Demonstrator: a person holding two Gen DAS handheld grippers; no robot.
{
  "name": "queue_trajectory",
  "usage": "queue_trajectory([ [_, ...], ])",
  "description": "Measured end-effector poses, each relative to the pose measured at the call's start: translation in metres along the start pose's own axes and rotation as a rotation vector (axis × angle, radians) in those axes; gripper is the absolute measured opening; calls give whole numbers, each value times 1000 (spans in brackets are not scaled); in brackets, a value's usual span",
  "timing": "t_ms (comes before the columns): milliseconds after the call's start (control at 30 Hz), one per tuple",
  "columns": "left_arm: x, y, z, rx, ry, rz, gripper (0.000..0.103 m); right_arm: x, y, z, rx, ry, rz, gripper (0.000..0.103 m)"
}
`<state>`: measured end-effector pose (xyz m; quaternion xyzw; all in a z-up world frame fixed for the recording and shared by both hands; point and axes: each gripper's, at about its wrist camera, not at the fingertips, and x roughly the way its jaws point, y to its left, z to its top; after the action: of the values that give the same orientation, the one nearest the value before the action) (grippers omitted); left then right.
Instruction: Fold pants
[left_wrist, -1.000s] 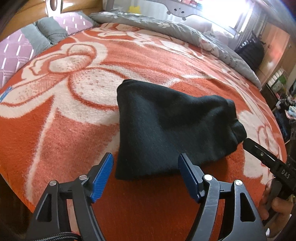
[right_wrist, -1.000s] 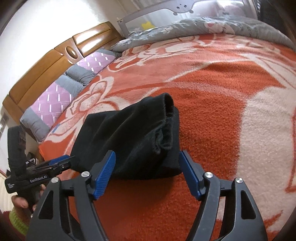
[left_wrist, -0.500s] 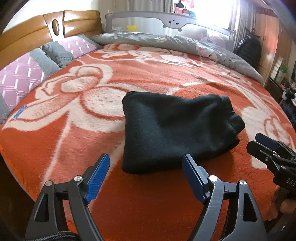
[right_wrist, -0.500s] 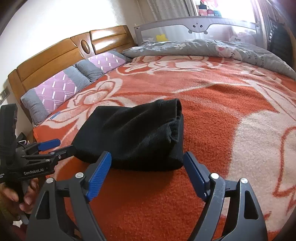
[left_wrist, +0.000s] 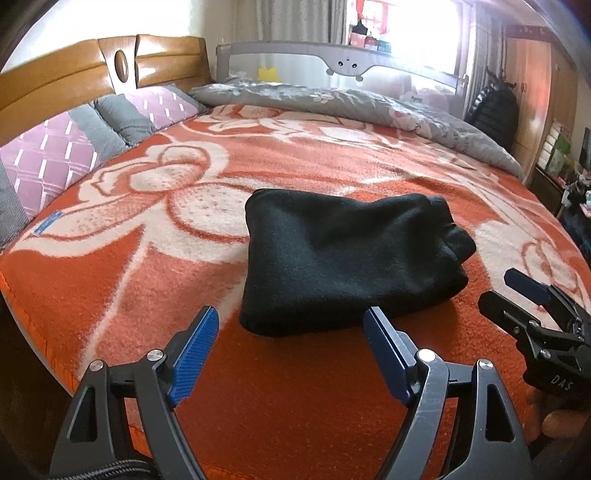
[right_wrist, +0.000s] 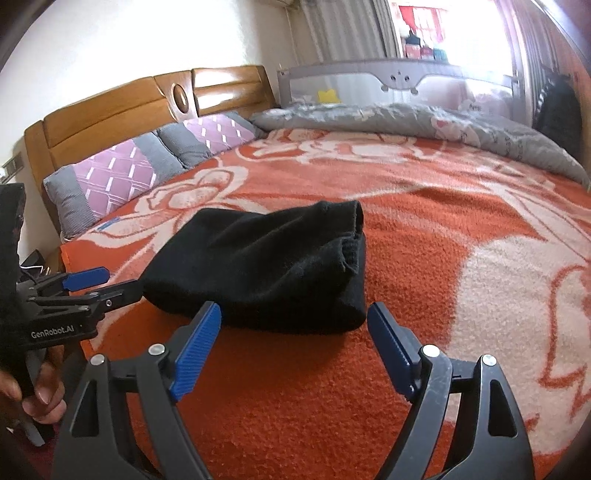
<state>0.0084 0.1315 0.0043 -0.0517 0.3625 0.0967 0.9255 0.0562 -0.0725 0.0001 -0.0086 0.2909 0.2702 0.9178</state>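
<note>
Grippers left (left_wrist: 290, 350) and right (right_wrist: 293, 349) hover wide apart-jawed and empty at the bed's (left_wrist: 110, 280) near edge; folded black pants (left_wrist: 343, 258) lie just beyond, pillows (right_wrist: 122, 173), seemingly two, at the headboard.

Folded pants (left_wrist: 343, 266) on blanket (left_wrist: 147, 280); pillows (left_wrist: 55, 162) left, quilt (left_wrist: 351, 107) behind.
</note>
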Motion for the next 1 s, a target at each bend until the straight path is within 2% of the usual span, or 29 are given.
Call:
queue_trajectory([
  [233,4,-7,-7,35,-1,24,84,5,8,-7,-37,7,12,82],
  [567,11,-6,-13,47,7,58,87,12,11,-13,-26,23,14,82],
  [1000,9,-7,-14,58,-13,66,87,13,19,-14,-41,9,17,82],
])
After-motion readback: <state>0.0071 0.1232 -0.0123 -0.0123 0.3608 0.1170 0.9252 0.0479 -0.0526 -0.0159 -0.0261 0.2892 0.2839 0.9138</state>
